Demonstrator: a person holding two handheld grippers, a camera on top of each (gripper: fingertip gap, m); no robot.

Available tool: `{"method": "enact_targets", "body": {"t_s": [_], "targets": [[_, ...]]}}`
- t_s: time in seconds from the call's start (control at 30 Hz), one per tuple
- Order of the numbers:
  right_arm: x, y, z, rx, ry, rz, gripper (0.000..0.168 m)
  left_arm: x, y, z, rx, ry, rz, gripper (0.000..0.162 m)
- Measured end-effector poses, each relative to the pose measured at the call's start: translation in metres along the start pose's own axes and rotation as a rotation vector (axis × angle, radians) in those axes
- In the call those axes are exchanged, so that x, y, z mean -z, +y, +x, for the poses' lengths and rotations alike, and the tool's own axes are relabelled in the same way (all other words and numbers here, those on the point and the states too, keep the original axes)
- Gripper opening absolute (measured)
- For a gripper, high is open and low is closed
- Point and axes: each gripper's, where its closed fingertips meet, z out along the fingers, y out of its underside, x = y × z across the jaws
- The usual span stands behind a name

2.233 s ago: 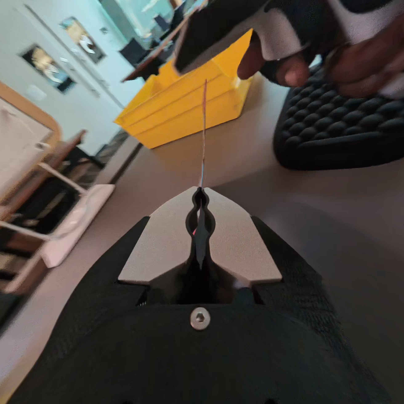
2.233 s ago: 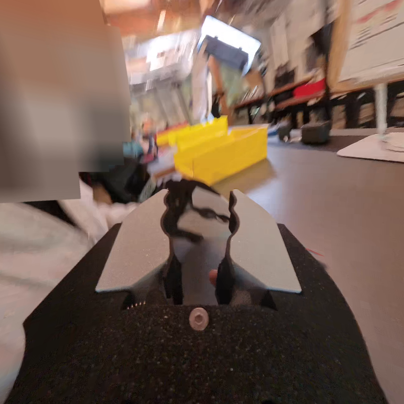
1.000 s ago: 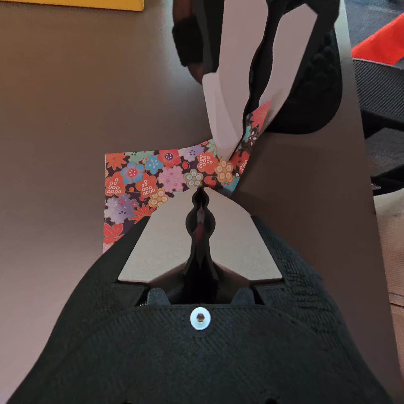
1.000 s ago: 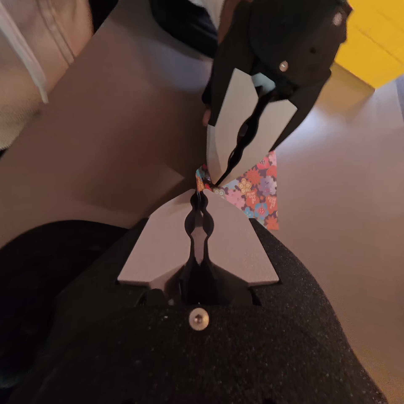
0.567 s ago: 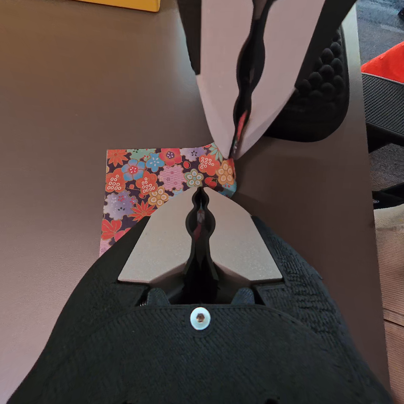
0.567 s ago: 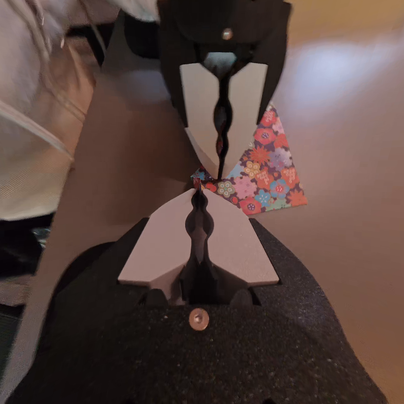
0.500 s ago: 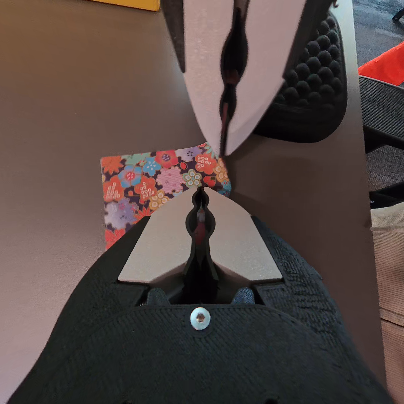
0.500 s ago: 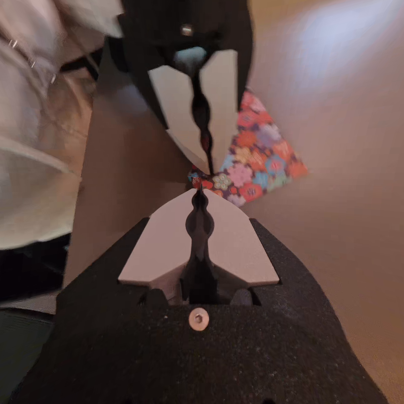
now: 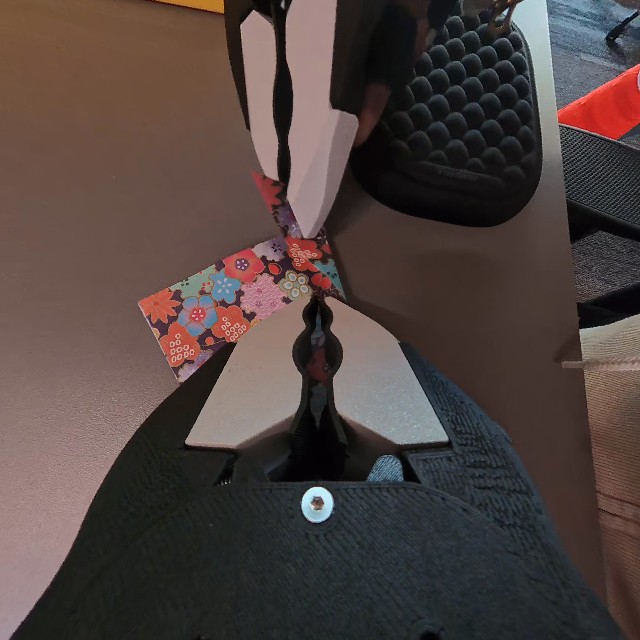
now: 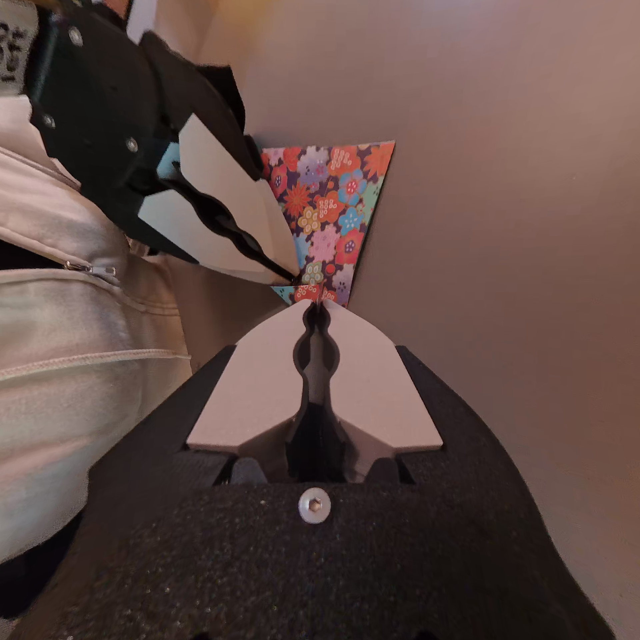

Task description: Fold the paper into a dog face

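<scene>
Floral paper (image 9: 221,304) on brown surface (image 9: 86,173); left hand-held gripper (image 9: 317,301) and right hand-held gripper (image 10: 317,303) each clamped closed on adjoining paper corners.

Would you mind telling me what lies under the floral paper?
Bare brown table shows around the floral paper; whatever lies beneath it, and under the corner pinched by both grippers, is hidden.

Smooth floral paper (image 9: 242,294) is lying on a matt brown table (image 9: 104,138); a bumpy black foam pad (image 9: 467,121) is sitting beside it.
</scene>
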Motion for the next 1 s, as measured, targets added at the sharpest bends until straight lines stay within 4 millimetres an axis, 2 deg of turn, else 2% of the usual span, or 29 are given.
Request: {"method": "enact_targets", "body": {"t_s": [0.33,0.77,1.0], "targets": [[-0.0058,0.0006,0.0059,-0.037,0.035,-0.044,0.002,0.0006,0.0006,0.0026,-0.038,0.001,0.0,0.008],[-0.0063,-0.002,0.0082,-0.109,0.054,0.016,0.001,0.0012,0.0008,0.0022,-0.015,0.021,0.0,0.008],[-0.0063,-0.0015,0.009,-0.007,0.155,0.029,0.0,0.002,0.0006,0.0033,0.032,0.069,0.004,0.009]]}}
